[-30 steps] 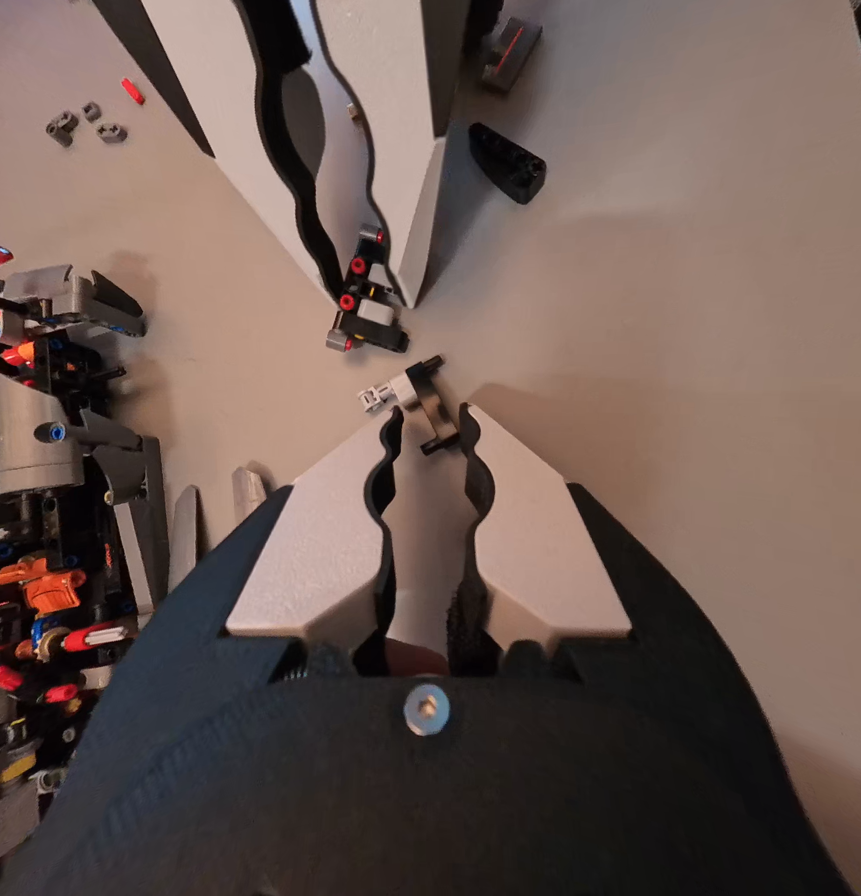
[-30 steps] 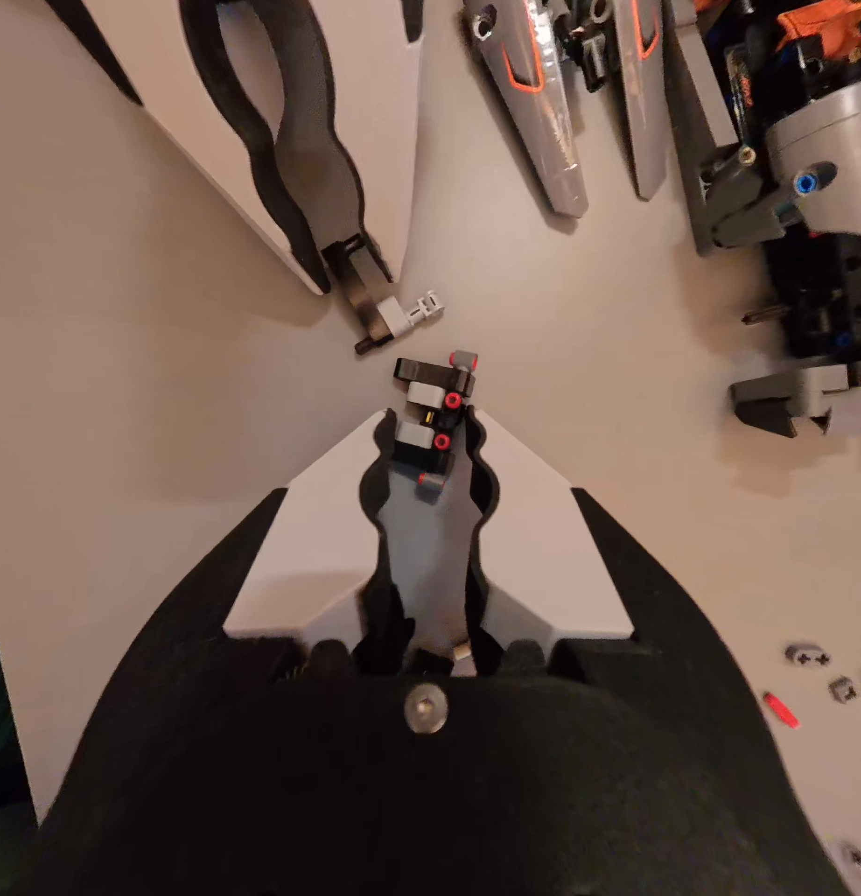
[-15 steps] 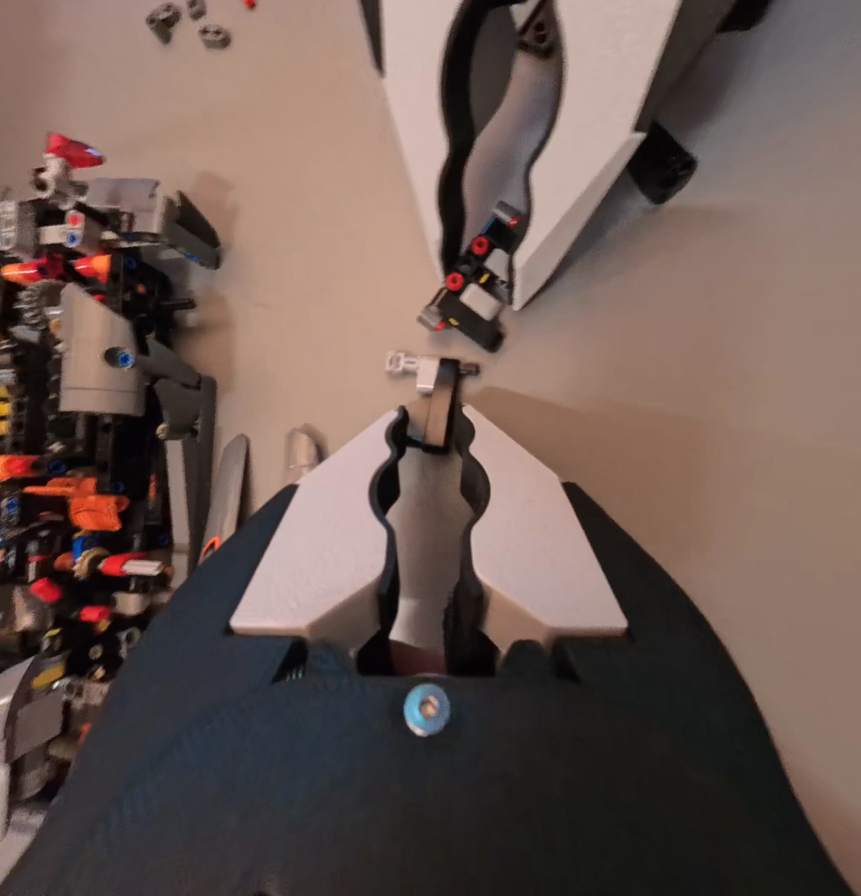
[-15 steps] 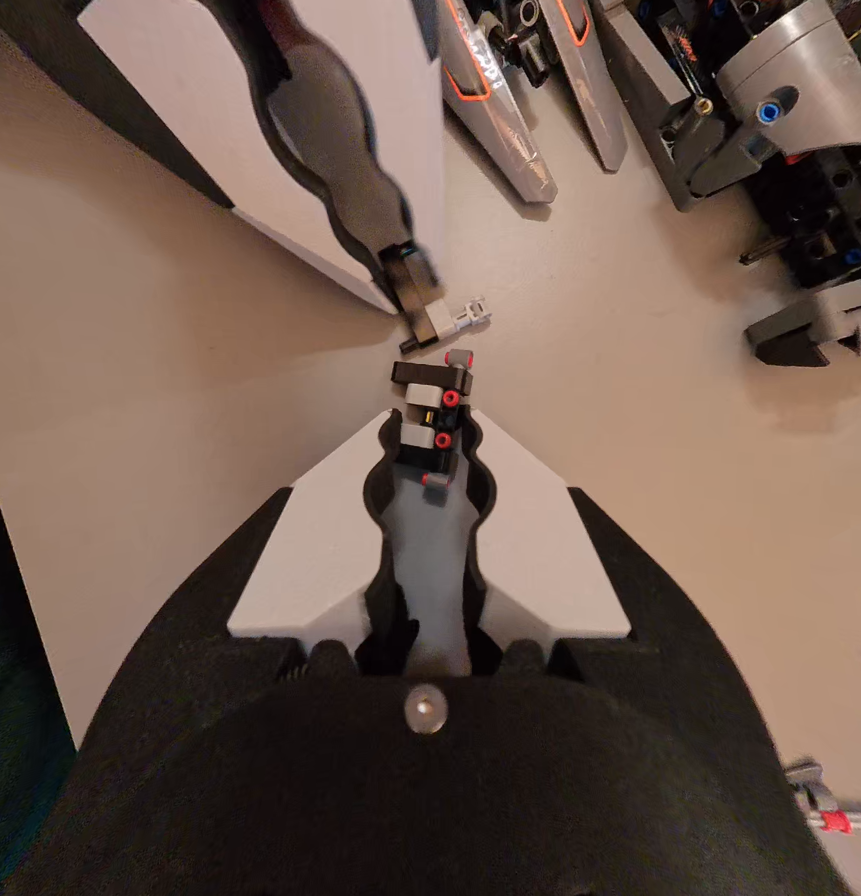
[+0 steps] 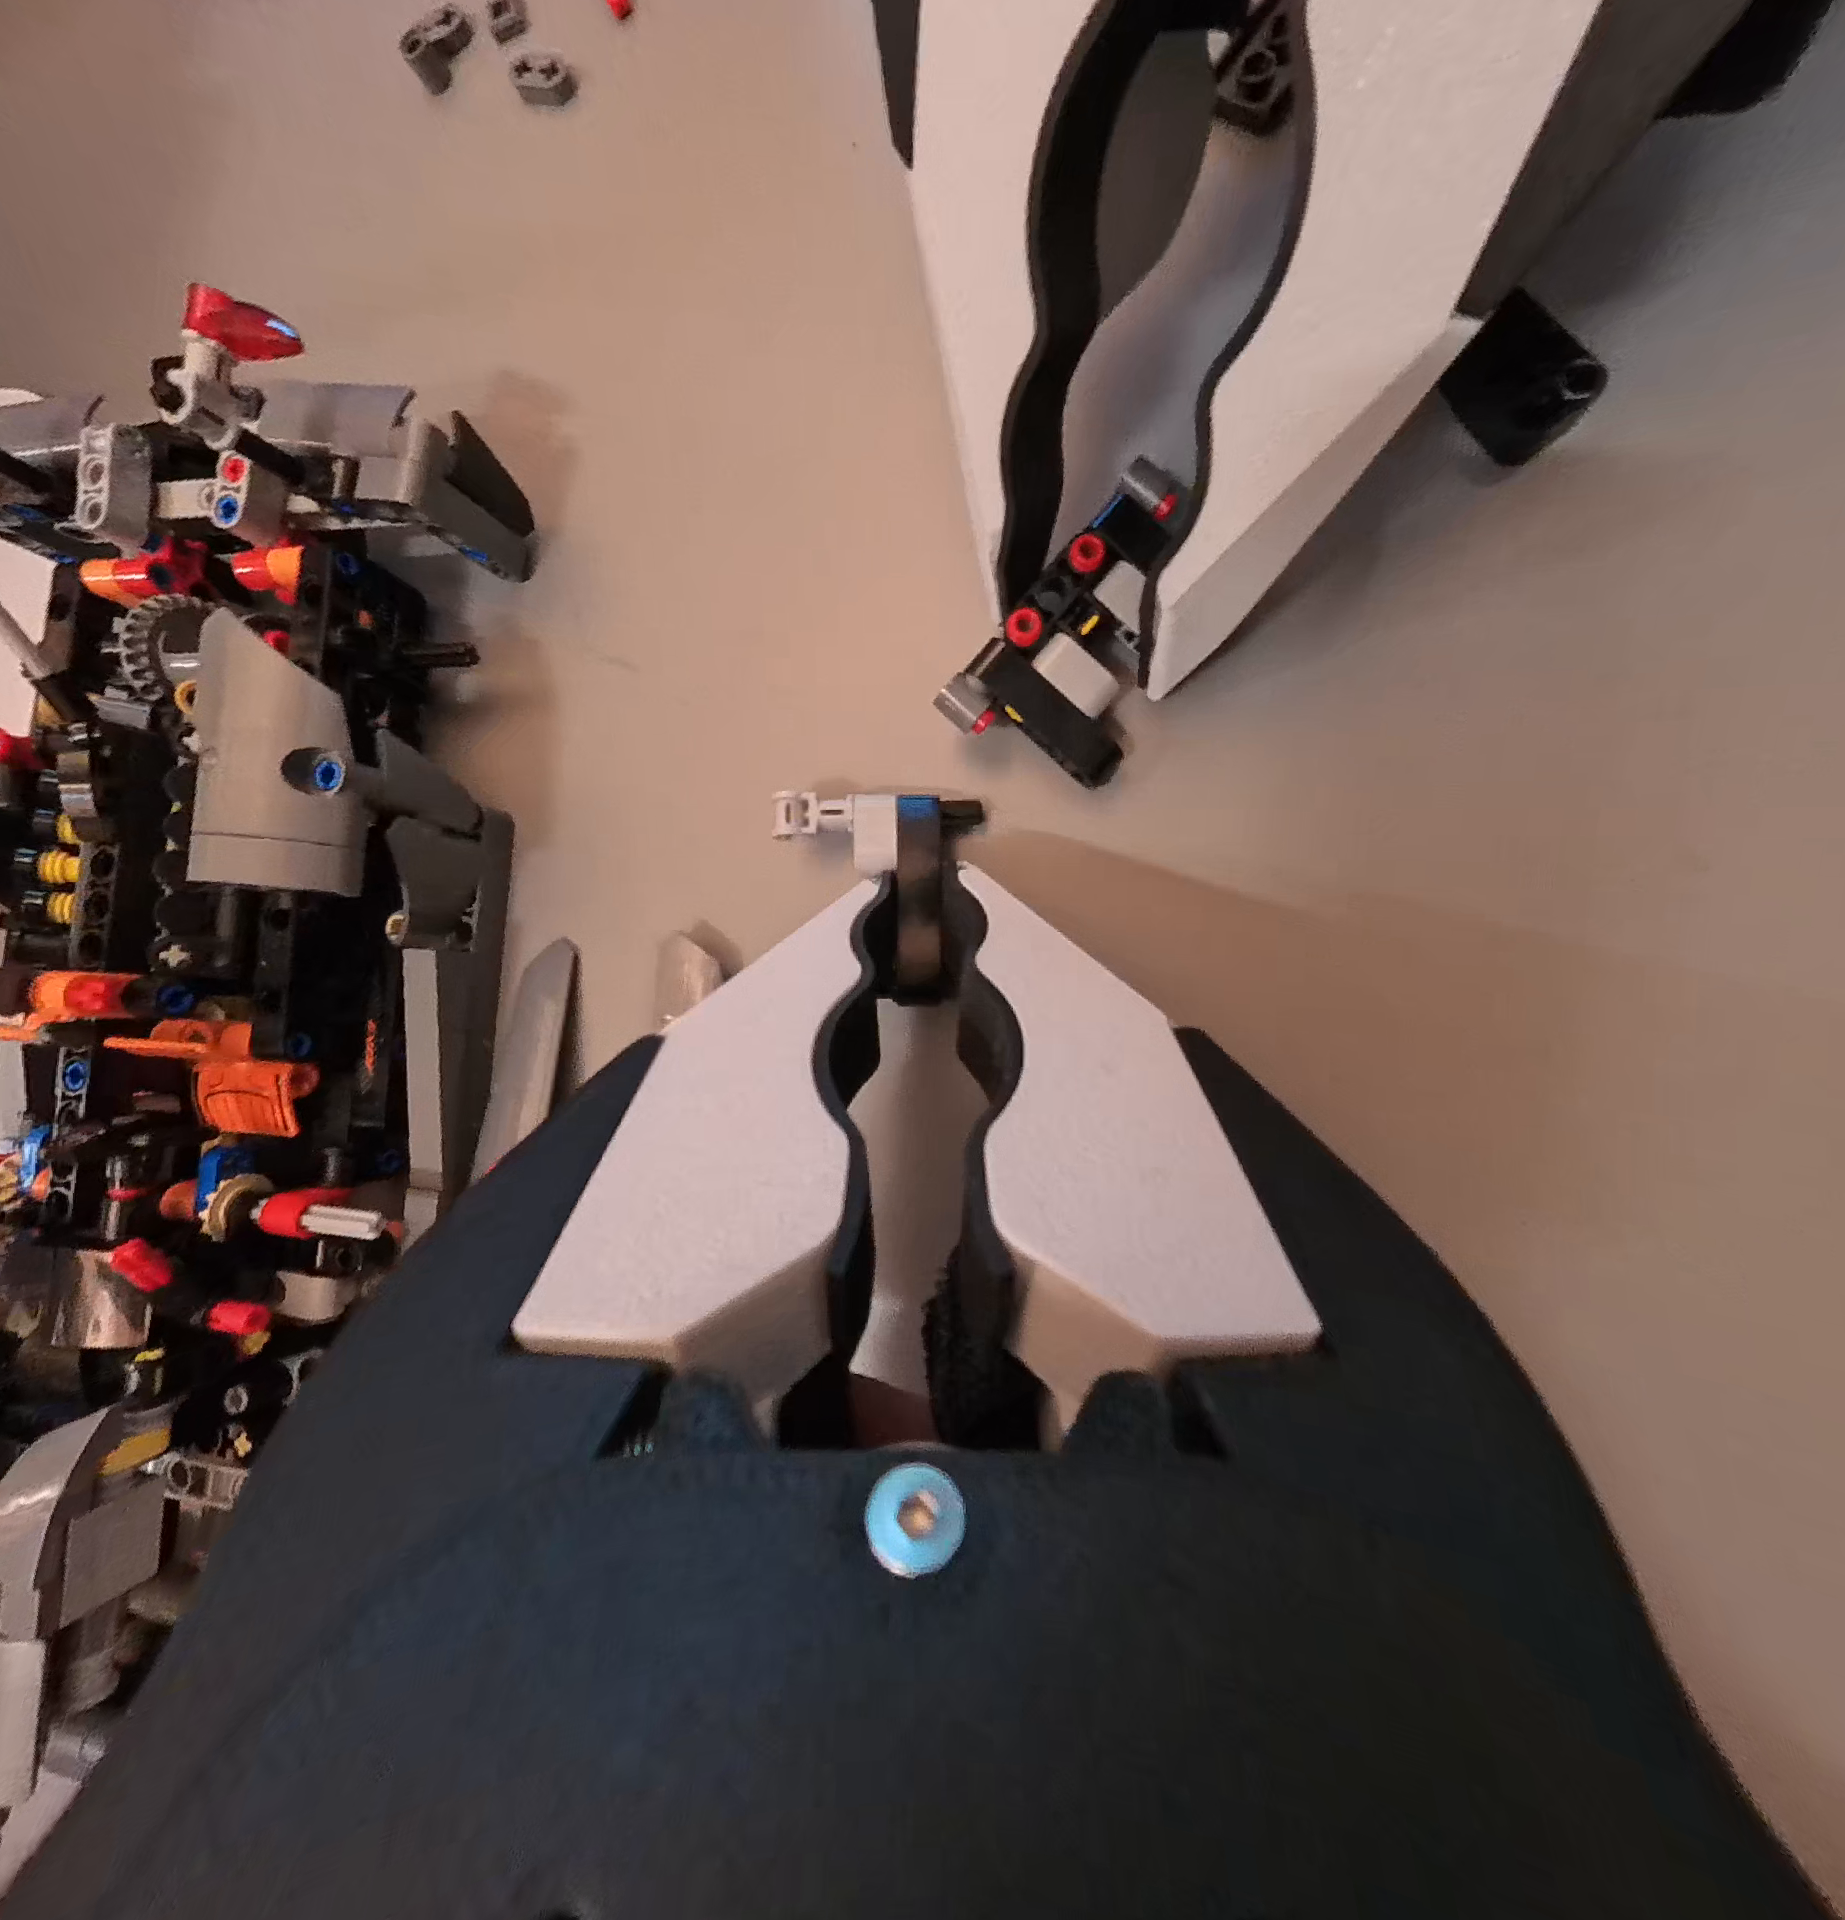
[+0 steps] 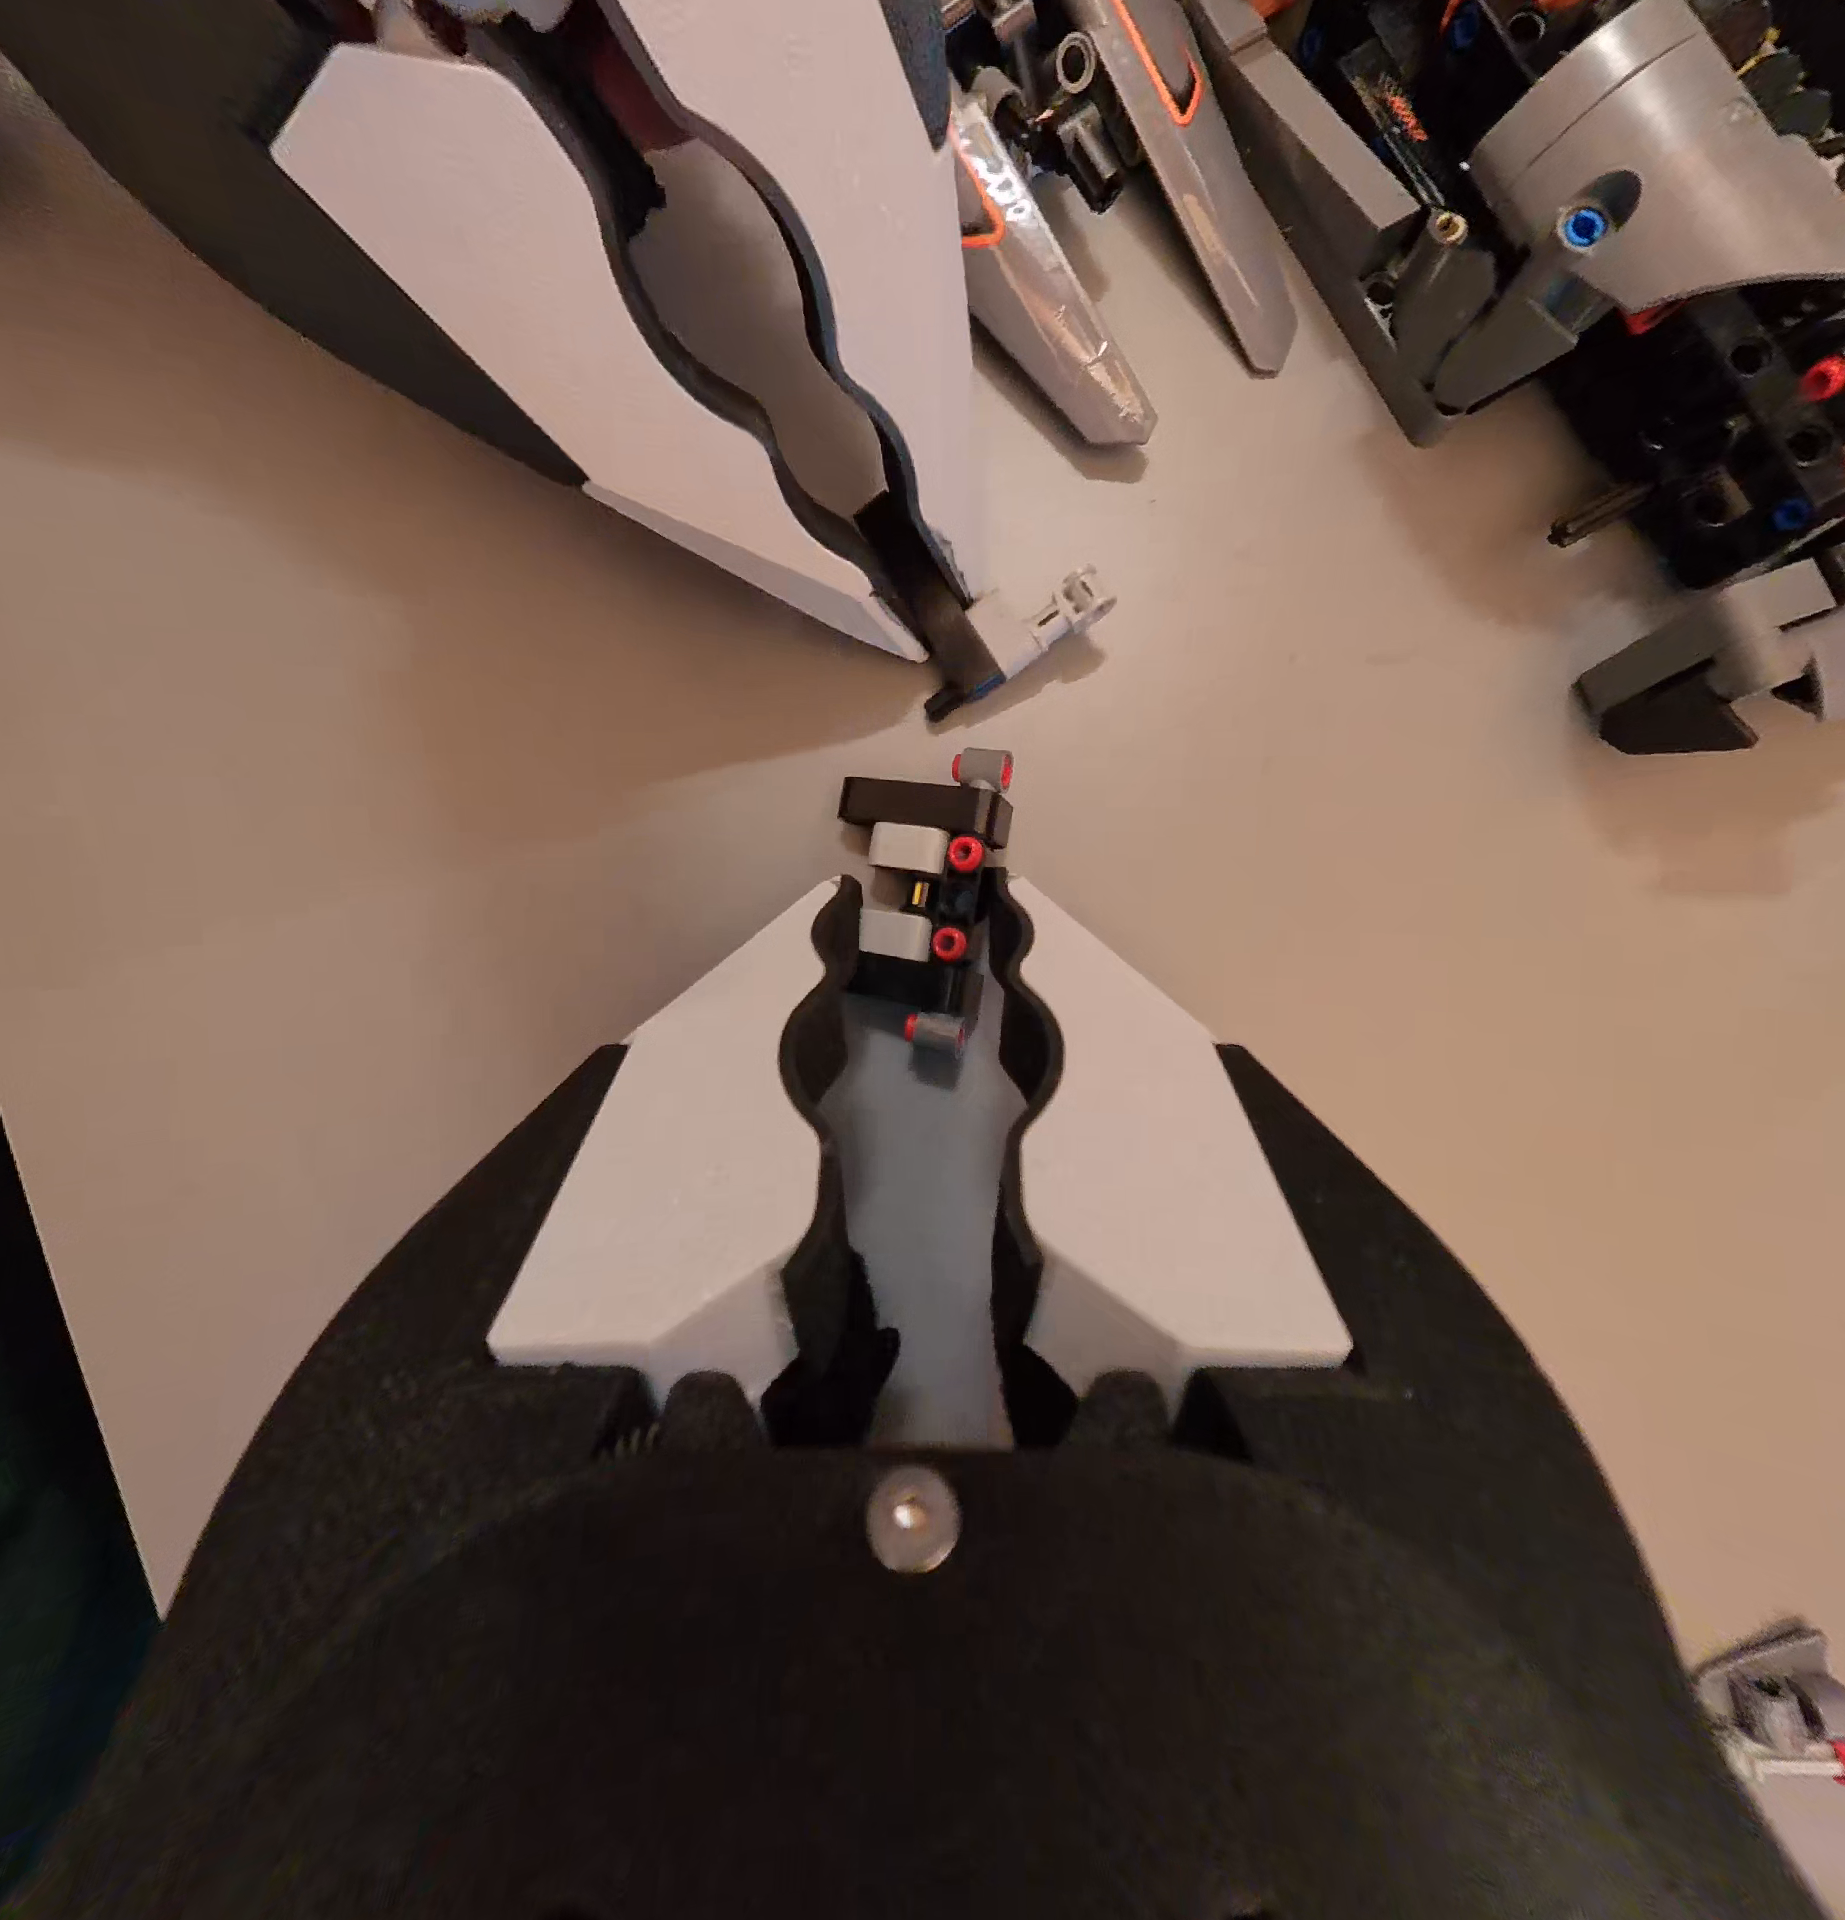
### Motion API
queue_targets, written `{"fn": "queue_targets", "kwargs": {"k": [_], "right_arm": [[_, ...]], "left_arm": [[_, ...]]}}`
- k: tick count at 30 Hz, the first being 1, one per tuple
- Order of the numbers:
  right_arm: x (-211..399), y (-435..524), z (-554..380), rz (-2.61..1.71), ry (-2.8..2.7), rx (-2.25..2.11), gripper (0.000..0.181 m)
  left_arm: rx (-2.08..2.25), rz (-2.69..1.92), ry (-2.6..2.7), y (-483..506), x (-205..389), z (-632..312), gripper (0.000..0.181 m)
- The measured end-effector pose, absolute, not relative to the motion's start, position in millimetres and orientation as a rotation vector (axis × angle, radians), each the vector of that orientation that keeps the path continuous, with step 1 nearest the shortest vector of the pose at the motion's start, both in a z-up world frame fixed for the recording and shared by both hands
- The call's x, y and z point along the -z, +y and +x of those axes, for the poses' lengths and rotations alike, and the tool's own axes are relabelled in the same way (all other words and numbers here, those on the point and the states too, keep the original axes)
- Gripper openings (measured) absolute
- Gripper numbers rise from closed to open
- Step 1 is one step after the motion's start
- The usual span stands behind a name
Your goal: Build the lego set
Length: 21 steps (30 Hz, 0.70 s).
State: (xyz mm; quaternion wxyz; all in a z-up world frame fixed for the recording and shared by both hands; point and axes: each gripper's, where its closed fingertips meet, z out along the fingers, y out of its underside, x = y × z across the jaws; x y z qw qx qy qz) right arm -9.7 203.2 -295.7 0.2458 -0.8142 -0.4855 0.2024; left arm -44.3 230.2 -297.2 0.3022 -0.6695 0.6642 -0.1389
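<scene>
My left gripper (image 5: 918, 914) is shut on a black beam with a light grey pin connector (image 5: 876, 831) that sticks out past the fingertips. It also shows in the right wrist view (image 6: 1043, 623), held by the left gripper (image 6: 933, 634). My right gripper (image 6: 923, 904) is shut on a small black, grey and red-pinned sub-assembly (image 6: 928, 883), which the left wrist view shows too (image 5: 1053, 655). The two held parts face each other a short gap apart above the beige table (image 5: 1417, 1039). The large half-built grey, black and orange model (image 5: 222, 831) lies left of my left gripper.
Two grey blade panels (image 6: 1053, 312) lie beside the model (image 6: 1645, 239). Loose dark grey connectors (image 5: 482, 52) lie far off, and a black curved piece (image 5: 1520, 395) sits behind the right gripper. A small grey and red piece (image 6: 1791, 1714) lies at the near right. Tip to tip, the grippers are about 5 centimetres apart. My right gripper's tips are some 7 centimetres from the black curved piece (image 5: 1520, 395).
My left gripper has closed on the black beam and turned, so the beam now stands edge-on between the fingers. My right gripper has kept its hold on the sub-assembly.
</scene>
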Motion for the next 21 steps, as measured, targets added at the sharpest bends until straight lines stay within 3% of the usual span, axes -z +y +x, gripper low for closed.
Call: {"fn": "queue_targets", "kwargs": {"k": [1, 21], "right_arm": [[295.1, 204.1, -10.6, -2.222, -1.312, -0.566, 0.023], [236.9, 255.5, -31.7, -2.074, -1.02, -0.541, 0.023]], "left_arm": [[0.37, -1.777, 1.743, 232.0, 296.1, -43.8, 0.005], [0.386, -1.679, 1.245, 277.3, 223.6, -54.1, 0.006]]}}
